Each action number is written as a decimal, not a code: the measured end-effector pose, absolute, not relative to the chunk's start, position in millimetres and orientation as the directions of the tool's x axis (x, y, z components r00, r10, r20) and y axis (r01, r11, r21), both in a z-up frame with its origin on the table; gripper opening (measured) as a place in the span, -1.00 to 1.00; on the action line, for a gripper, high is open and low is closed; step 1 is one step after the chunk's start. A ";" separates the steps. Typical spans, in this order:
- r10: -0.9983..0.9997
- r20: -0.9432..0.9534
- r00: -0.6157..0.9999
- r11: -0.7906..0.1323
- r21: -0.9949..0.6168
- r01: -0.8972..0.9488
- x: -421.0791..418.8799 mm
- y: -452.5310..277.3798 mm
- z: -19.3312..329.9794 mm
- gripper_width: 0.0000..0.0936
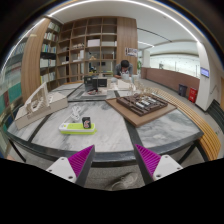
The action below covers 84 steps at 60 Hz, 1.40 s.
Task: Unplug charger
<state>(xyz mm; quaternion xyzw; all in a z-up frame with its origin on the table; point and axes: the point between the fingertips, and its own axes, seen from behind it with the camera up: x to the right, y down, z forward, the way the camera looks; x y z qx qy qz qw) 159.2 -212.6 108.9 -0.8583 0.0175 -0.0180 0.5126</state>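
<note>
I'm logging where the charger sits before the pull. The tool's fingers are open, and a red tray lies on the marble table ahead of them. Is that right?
Not quite: the tray is yellow-green, not red, as the gripper view shows. The rest holds: the tool has its fingers apart, and the tray lies on the marble table ahead of them.

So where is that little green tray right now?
In the gripper view, the green tray sits on the marble table, beyond the open gripper, ahead of its left finger and left of the wooden board.

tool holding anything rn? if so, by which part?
Nothing is held. The tool is open, with only bare gap between its pads; the yellow-green tray lies on the table beyond them.
</note>
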 end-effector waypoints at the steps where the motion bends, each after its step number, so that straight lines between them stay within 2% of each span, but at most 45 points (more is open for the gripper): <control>1: -0.048 0.020 0.999 -0.474 -0.880 -0.005 159.4 -211.8 108.9 0.75; 13: 0.028 0.026 0.999 -0.499 -0.866 0.036 129.9 -166.4 91.3 0.74; 29: 0.125 -0.030 0.992 -0.501 -0.865 0.037 58.9 -54.1 45.4 0.73; 39: 0.098 -0.007 0.995 -0.456 -0.889 0.039 51.8 8.0 35.4 0.67; 41: 0.101 0.006 0.995 -0.451 -0.891 0.051 47.6 13.2 33.9 0.39; 42: 0.106 0.014 0.994 -0.448 -0.892 0.060 47.5 16.5 32.8 0.13; 44: 0.122 0.032 0.992 -0.441 -0.894 0.083 40.5 19.5 30.8 -0.09; 45: 0.135 0.031 0.990 -0.437 -0.895 0.087 37.5 21.5 29.4 -0.36; 54: 0.103 0.038 0.994 -0.390 -0.918 0.075 38.7 22.6 31.2 -0.59; 61: 0.117 0.031 0.993 -0.418 -0.905 0.077 37.9 20.4 32.4 -0.65; 63: 0.139 0.046 0.989 -0.356 -0.930 0.094 35.3 20.2 57.5 -0.66; 66: 0.167 0.075 0.983 -0.210 -0.971 0.110 30.0 16.3 120.1 -0.66; 68: 0.167 0.100 0.981 -0.150 -0.981 0.125 30.7 10.5 153.3 -0.66; 71: 0.157 0.099 0.983 -0.111 -0.987 0.117 36.5 3.1 187.4 -0.67; 74: 0.154 0.088 0.984 -0.101 -0.989 0.105 40.2 -2.3 205.0 -0.67; 77: 0.131 0.096 0.987 -0.125 -0.986 0.113 52.9 -4.1 202.8 -0.67; 84: 0.068 0.121 0.990 -0.283 -0.949 0.136 90.6 -3.2 138.9 -0.67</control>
